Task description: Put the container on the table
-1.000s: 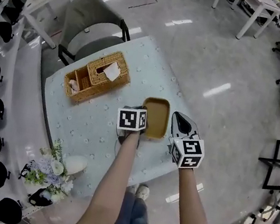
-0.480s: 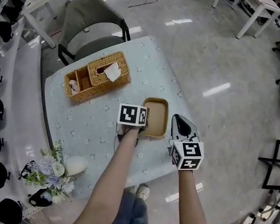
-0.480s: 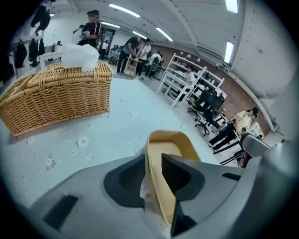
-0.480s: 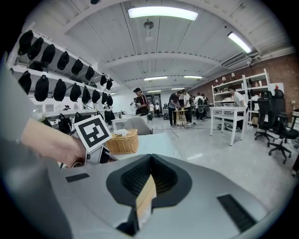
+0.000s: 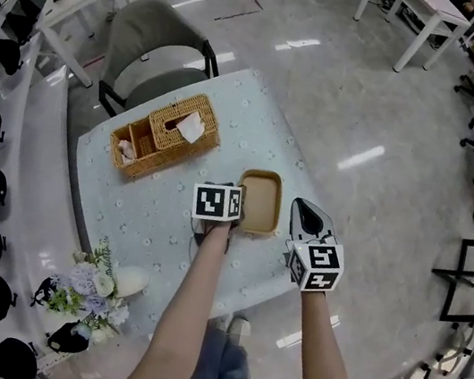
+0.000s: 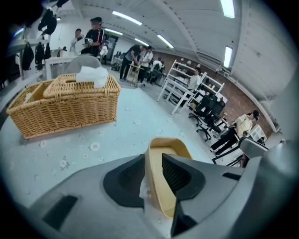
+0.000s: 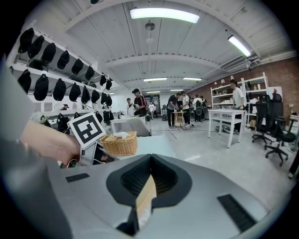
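Where its 2 jaws meet, left hand-held gripper pinches the container (tan).

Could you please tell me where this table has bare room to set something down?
Bare table lies between the wicker basket and the flowers, and at the far corner past the container. The near edge is crowded: the left gripper holds the container there.
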